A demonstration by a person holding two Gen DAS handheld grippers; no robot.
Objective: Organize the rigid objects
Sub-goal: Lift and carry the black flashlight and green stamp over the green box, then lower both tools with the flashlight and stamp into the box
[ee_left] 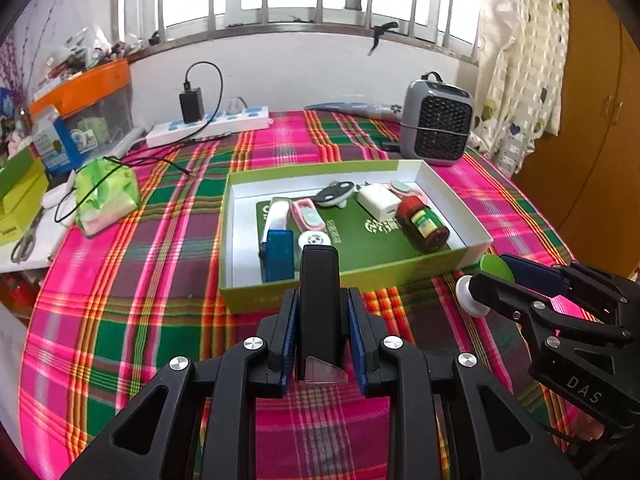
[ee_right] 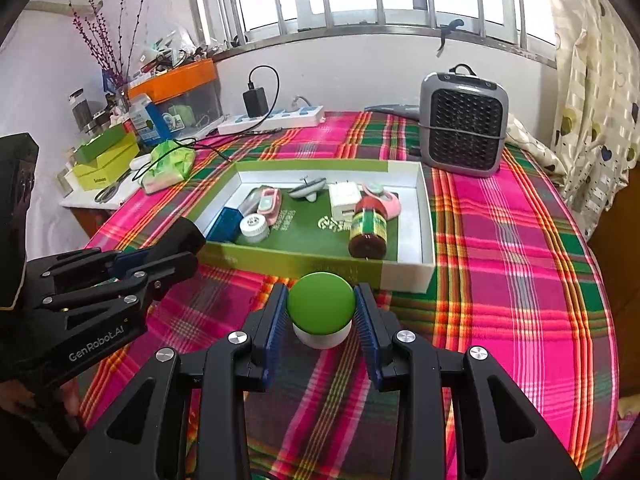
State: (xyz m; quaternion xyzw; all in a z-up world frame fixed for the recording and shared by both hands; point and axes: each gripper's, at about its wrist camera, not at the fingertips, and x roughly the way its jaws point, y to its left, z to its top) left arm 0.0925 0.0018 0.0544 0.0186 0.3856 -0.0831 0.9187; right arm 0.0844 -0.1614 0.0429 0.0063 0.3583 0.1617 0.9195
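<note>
Your left tool [ee_left: 323, 312] is clamping a black oblong object [ee_left: 319, 300], holding it just above the near wall of the green box [ee_left: 288, 296] on the plaid-covered desk [ee_left: 160, 280]. Your right tool [ee_right: 321, 320] is gripping a green-capped white knob [ee_right: 321, 308] just before that box, beside the brown bottle [ee_right: 367, 230] lying inside.

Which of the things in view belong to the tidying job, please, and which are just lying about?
Job: black bar in left tongs; green-topped knob in right tongs; green box; brown bottle.

Lying about: grey heater; power strip; scissors.
</note>
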